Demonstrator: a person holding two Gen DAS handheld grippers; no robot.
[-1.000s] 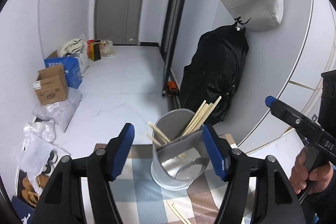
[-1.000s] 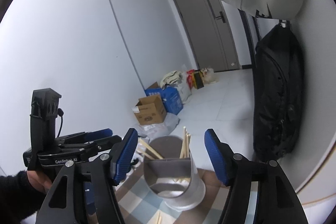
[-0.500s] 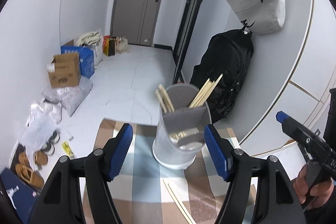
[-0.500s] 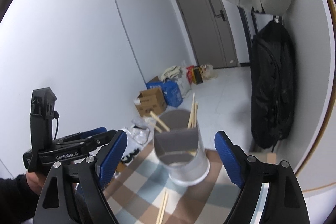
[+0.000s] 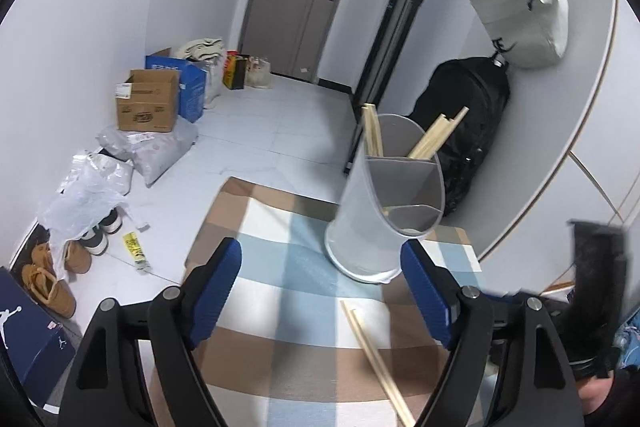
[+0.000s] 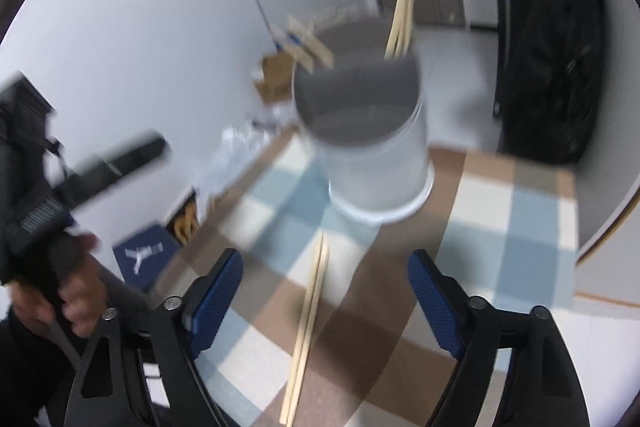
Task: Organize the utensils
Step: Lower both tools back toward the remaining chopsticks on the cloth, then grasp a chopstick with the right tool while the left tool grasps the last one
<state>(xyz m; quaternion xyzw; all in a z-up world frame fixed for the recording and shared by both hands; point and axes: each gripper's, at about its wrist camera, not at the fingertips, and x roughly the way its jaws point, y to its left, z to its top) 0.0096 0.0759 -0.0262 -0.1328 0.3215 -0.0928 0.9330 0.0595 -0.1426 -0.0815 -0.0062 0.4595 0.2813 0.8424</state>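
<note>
A pale grey utensil holder (image 5: 384, 223) with inner dividers stands upright on a checked cloth (image 5: 296, 267); it also shows, blurred, in the right wrist view (image 6: 372, 155). Wooden chopsticks (image 5: 434, 139) stick out of its far compartments. A loose pair of chopsticks (image 5: 374, 343) lies on the cloth in front of the holder, seen too in the right wrist view (image 6: 310, 315). My left gripper (image 5: 320, 291) is open and empty, above the cloth short of the holder. My right gripper (image 6: 324, 299) is open and empty, just above the loose pair.
The cloth covers a small table (image 5: 224, 195) with its far edge past the holder. A black backpack (image 5: 468, 123) and a pale bag (image 5: 524, 15) hang on the right wall. Boxes (image 5: 148, 103), bags and shoes (image 5: 48, 287) lie on the floor at left.
Both grippers have pulled back and risen from the holder, which now looks farther off. The right wrist view is blurred with motion and tilts down at the loose chopsticks.
</note>
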